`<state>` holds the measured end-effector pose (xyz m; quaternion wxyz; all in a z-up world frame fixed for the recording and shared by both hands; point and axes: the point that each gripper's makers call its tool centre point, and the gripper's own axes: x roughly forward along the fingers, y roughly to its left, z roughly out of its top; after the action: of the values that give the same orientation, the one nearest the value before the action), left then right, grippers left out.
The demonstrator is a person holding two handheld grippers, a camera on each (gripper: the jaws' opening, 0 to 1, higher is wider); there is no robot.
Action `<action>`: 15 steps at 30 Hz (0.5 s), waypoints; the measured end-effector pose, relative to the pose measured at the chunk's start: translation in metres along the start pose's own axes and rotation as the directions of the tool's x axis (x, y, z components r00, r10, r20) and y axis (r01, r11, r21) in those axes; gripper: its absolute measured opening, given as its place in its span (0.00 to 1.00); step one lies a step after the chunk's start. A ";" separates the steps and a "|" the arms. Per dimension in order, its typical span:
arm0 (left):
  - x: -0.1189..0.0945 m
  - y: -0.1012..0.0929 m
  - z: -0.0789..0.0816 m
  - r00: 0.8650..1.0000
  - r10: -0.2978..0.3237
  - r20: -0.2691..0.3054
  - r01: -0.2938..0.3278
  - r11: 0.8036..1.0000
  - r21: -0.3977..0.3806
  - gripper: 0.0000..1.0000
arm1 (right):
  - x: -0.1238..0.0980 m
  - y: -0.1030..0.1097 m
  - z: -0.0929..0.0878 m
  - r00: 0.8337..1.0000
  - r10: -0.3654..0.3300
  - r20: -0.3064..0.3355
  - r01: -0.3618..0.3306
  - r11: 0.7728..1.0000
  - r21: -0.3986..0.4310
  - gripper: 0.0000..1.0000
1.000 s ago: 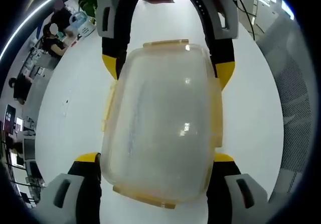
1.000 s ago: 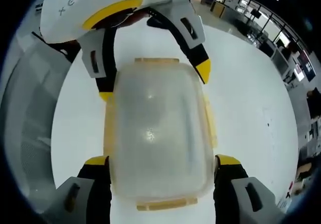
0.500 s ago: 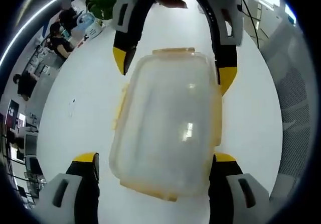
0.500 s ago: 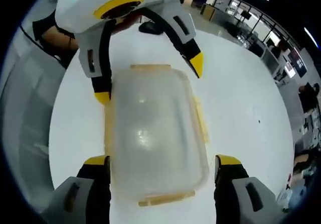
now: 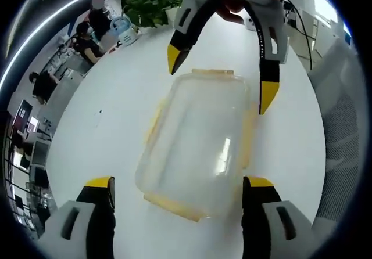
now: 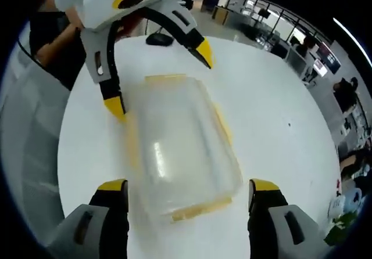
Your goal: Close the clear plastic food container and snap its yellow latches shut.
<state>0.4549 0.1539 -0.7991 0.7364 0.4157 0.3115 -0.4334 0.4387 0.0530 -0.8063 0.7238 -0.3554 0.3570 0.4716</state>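
Both grippers had drawn back and lifted since a second earlier, when their yellow tips flanked the container at its sides; the views had tilted with them, so more of the room showed past the far edge of the table. In the left gripper view, the left gripper (image 5: 177,183) stood with its jaws spread wide, gripping nothing, the near end of the clear plastic food container (image 5: 200,140) lying between and just beyond its yellow-tipped fingers. The container sat on the white table (image 5: 104,137), well in from its edges, lid on top, with yellow latches (image 5: 152,122) along its long sides and at both ends; whether they were snapped down could not be told. At the container's far end the right gripper (image 5: 224,76) came in from the top, its jaws likewise wide apart, one tip close by the far corner and the other just off the long side, neither clearly touching. In the right gripper view the same layout showed from the other end: the right gripper (image 6: 189,184) spread wide at the bottom, the container (image 6: 180,148) lying slantwise ahead of it on the table (image 6: 273,114), a yellow latch (image 6: 200,208) at its near end, and the left gripper (image 6: 160,76) open above the far end. A potted plant (image 5: 152,6) stood near the table's far edge, with people (image 5: 87,41) seated beyond it.
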 end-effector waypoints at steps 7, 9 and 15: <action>-0.010 0.000 -0.003 0.999 0.029 0.023 -0.028 0.998 -0.057 0.93 | -0.006 0.004 0.009 0.998 -0.026 0.057 0.022 0.998 0.061 0.86; -0.015 0.000 -0.002 0.999 0.038 0.037 -0.035 0.995 -0.090 0.93 | -0.007 0.004 0.009 0.997 -0.035 0.070 0.029 0.995 0.091 0.86; -0.021 0.001 -0.005 0.996 0.063 0.060 -0.053 0.987 -0.150 0.92 | -0.014 0.002 0.011 0.992 -0.070 0.107 0.054 0.988 0.147 0.86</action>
<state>0.4460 0.1667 -0.7839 0.7873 0.3545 0.3068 -0.4005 0.4350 0.0570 -0.7888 0.7807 -0.2865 0.3377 0.4409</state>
